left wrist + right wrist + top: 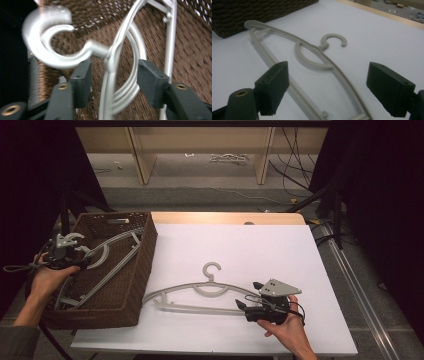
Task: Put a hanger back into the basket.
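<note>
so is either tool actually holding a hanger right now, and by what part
No. The left tool is open around the neck of the hanger in the basket, pads clear of it. The right tool is open over the hanger on the table.

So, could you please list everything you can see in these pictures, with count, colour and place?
hanger in the basket: one, light grey plastic, lying inside the basket, its neck between the left gripper's open jaws, pads not pressing on it
hanger on the table: one, light grey plastic, lying flat on the white surface right of the basket, hook pointing away from the person
basket: one, dark brown wicker, at the table's left edge
table: one, white top with a wooden strip at the far edge
cables: several, black, on the floor beyond the table
left gripper: one, black, open, over the basket
right gripper: one, black, open, at the right end of the hanger on the table
</note>
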Motion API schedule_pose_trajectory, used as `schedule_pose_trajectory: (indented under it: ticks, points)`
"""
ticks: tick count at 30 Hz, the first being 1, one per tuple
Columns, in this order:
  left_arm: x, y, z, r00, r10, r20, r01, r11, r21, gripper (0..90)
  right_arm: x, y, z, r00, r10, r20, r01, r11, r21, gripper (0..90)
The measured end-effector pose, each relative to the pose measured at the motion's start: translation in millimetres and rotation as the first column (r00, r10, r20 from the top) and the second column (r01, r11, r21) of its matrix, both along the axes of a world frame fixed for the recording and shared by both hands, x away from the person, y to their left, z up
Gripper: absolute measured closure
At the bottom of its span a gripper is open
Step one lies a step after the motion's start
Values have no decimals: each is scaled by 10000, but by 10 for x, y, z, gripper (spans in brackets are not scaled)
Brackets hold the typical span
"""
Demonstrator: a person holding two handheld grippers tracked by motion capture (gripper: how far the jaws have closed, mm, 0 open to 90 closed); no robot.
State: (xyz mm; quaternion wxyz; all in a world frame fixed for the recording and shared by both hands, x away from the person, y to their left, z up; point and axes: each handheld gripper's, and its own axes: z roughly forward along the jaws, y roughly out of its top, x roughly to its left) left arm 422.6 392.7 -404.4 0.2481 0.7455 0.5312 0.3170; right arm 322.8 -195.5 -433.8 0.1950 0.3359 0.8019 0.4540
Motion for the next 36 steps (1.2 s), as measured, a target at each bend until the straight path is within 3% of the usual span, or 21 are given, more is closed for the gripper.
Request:
schedule_pose_trajectory:
  ticks: [6, 7, 9, 12, 16, 19, 24, 27, 33, 36]
  points:
    - [-100, -83, 103, 9988, 110, 476, -61, 9948, -1017, 350, -1, 3, -2, 10000, 6, -16, -6, 10000, -20, 195]
    - [-117, -97, 125, 9987, 99, 504, -47, 9949, -1012, 350, -1, 3, -2, 10000, 6, -16, -6, 10000, -20, 195]
    - [-167, -158, 181, 9965, 30, 833, 78, 9915, -1299, 344, -2, 4, -2, 10000, 8, -10, -8, 10000, -18, 195]
    - [-262, -279, 249, 9918, -82, 1279, 338, 9794, -1991, 331, -3, 2, 0, 10000, -7, 21, 7, 10000, -22, 195]
    - [-407, -495, 323, 9848, -432, 1685, 839, 9665, -2426, 308, -5, 4, -2, 10000, -12, 45, 12, 10000, -5, 195]
    - [-495, -678, 360, 9807, -741, 1807, 1234, 9524, -2789, 258, -5, 8, -3, 10000, 27, 37, -27, 10000, -29, 195]
    - [-601, -979, 374, 9673, -1463, 2072, 2072, 9270, -3127, 178, -6, -1, 0, 10000, 4, 44, -4, 10000, -50, 195]
    - [-647, -1144, 363, 9561, -1941, 2193, 2586, 9111, -3211, 179, -9, -1, -3, 10000, 0, 20, 1, 10000, -66, 195]
    - [-704, -1393, 301, 9389, -2437, 2432, 3160, 8903, -3278, 188, -25, -21, -14, 9999, -89, 75, 90, 9999, -103, 198]
    - [-741, -1517, 266, 9231, -2817, 2616, 3586, 8763, -3217, 189, -23, -38, -12, 9998, -170, 102, 170, 9999, -17, 198]
